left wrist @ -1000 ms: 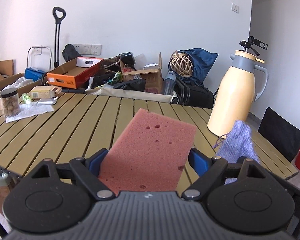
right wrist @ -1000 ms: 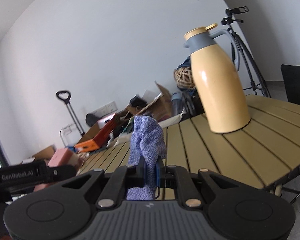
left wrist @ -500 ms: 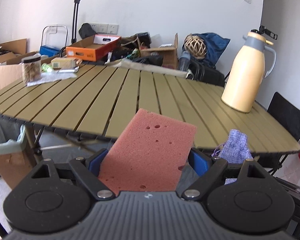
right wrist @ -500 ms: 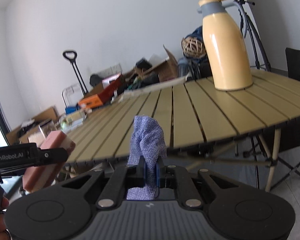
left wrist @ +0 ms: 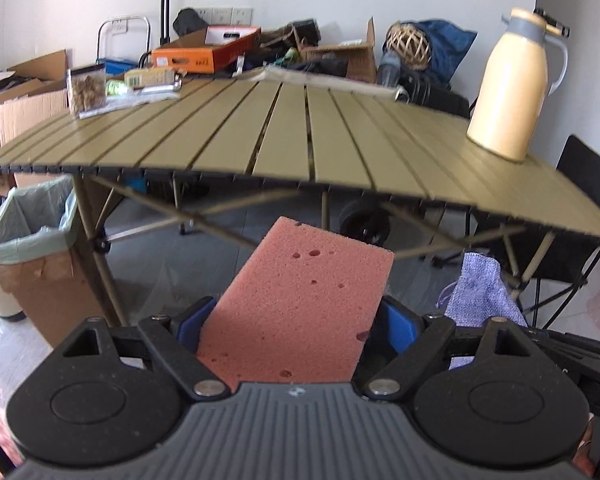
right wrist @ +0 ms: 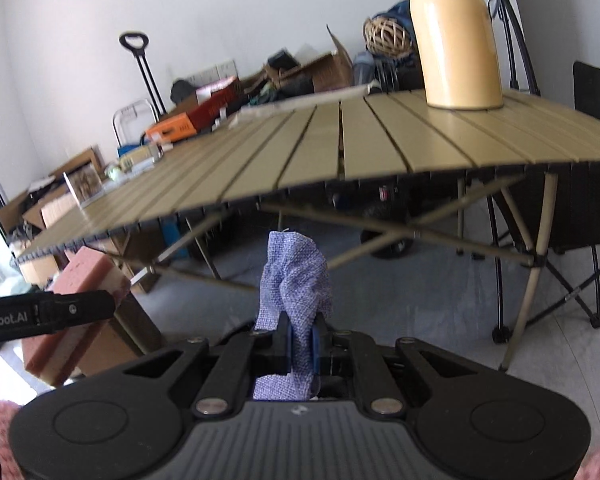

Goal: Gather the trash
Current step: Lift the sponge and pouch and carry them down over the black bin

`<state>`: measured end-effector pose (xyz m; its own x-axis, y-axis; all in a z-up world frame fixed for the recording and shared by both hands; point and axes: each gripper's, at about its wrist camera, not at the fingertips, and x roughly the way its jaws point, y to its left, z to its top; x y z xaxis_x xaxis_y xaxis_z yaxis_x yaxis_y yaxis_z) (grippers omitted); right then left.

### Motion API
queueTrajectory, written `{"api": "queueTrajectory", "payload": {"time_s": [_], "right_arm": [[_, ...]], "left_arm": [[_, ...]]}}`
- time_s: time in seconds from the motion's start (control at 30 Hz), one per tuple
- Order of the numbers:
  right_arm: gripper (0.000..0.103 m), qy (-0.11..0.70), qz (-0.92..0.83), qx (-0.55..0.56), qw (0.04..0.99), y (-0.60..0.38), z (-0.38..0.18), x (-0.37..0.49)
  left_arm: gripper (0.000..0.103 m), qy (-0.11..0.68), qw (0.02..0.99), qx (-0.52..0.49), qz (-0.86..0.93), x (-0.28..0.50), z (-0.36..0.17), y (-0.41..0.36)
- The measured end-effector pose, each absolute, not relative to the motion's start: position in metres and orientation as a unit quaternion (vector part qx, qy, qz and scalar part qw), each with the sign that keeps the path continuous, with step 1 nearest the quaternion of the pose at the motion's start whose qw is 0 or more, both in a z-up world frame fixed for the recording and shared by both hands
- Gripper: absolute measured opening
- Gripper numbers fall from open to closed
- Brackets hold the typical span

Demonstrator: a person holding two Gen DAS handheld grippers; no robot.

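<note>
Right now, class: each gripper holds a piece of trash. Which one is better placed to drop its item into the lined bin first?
Probably the left gripper: its pink sponge is on the same side as the lined bin. The right gripper, clamping the blue cloth, sits farther away.

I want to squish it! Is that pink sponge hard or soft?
Probably soft: the pink sponge is full of little holes. Likely light too, since the left gripper holds it by one end and it juts out without drooping.

One pink porous sponge block (left wrist: 300, 312), one crumpled blue woven cloth (right wrist: 294, 280), one cream thermos jug (left wrist: 512, 88), one olive slatted table (left wrist: 292, 136) and one bag-lined cardboard bin (left wrist: 32, 248) are counted.
</note>
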<state>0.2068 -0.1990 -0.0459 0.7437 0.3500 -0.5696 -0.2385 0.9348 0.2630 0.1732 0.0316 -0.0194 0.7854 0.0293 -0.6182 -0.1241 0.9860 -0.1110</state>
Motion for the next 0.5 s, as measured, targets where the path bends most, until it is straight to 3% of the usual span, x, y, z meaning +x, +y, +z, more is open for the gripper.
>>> {"api": "queueTrajectory", "payload": {"time_s": [0.5], "right_arm": [[0.009, 0.401, 0.145, 0.053, 0.903, -0.190, -0.098, 0.199]], "left_arm": [[0.087, 0.402, 0.910, -0.086, 0.062, 0.169, -0.088, 0.045]]}}
